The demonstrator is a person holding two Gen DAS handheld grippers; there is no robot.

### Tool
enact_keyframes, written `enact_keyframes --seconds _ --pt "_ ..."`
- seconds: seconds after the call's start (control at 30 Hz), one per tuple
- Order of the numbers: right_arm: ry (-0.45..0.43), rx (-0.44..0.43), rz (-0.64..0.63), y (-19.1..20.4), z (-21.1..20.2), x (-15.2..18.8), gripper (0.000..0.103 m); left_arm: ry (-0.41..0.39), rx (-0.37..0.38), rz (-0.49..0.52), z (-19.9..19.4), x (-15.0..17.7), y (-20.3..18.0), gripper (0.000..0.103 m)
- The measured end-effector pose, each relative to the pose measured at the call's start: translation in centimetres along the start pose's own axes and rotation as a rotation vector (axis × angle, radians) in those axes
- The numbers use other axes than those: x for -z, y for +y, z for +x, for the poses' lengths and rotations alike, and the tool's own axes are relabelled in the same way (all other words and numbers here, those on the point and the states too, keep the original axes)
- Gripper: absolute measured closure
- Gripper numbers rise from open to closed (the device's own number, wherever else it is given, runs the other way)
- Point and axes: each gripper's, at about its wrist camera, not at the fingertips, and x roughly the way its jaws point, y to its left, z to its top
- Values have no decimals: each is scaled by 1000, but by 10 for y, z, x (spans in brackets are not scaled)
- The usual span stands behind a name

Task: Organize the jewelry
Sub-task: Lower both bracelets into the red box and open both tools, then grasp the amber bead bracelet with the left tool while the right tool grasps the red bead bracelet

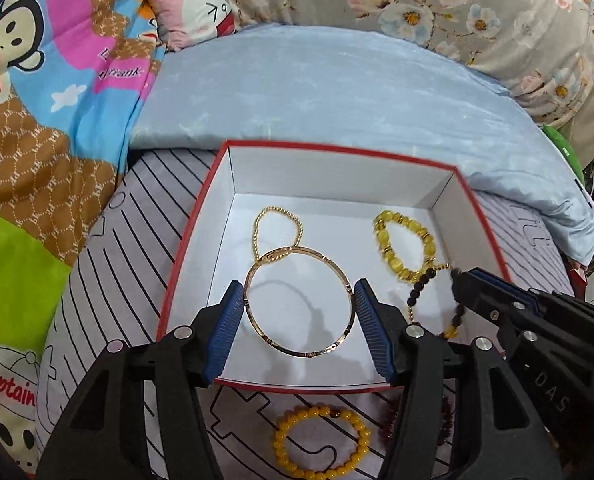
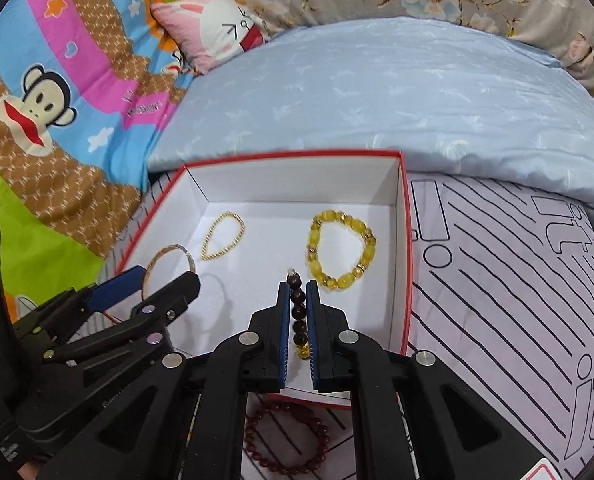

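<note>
A red-rimmed white box [image 1: 337, 152] [image 2: 404, 248] sits on the bed. In it lie a thin gold chain bracelet [image 1: 275, 216] [image 2: 221, 236] and a yellow glass-bead bracelet [image 1: 389, 248] [image 2: 337, 280]. My left gripper [image 1: 299, 300] [image 2: 153, 280] is over the box, its blue pads [image 1: 233, 320] on either side of a gold bangle [image 1: 269, 340] [image 2: 185, 252]. My right gripper [image 2: 298, 292] [image 1: 455, 274] is shut on a dark-bead bracelet [image 2: 299, 312] [image 1: 417, 292], which hangs over the box's right part.
An orange bead bracelet [image 1: 321, 444] and a dark red bead bracelet [image 2: 289, 444] [image 1: 393, 420] lie on the striped sheet in front of the box. A blue quilt [image 1: 337, 92], a pink pillow [image 1: 193, 4] and a cartoon blanket [image 1: 37, 100] lie behind.
</note>
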Motion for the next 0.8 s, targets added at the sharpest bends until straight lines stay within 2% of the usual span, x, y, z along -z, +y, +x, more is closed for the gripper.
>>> enact_keyframes --seconds 0.03,0.1,0.13,0.17,0.4,0.6,0.8 --pt "-4 12 -2 0 1 1 89 3 -4 -5 3 1 1 48" --pt "-31 48 -20 -1 -5 2 76 -14 -14 -12 1 2 4 40" --pt "-46 59 -25 -1 -8 1 63 -32 -19 -17 -2 1 5 37" --pt "-65 69 -28 -1 -14 1 57 -45 -20 -19 -6 1 6 33" --pt "-91 53 -24 -2 -39 15 56 -77 -24 -51 -29 5 16 32" --pt "-70 33 4 -7 -56 43 56 -61 -15 -107 -51 31 33 32" --pt "-42 27 29 -11 -69 72 56 -45 -13 -101 -70 56 34 32"
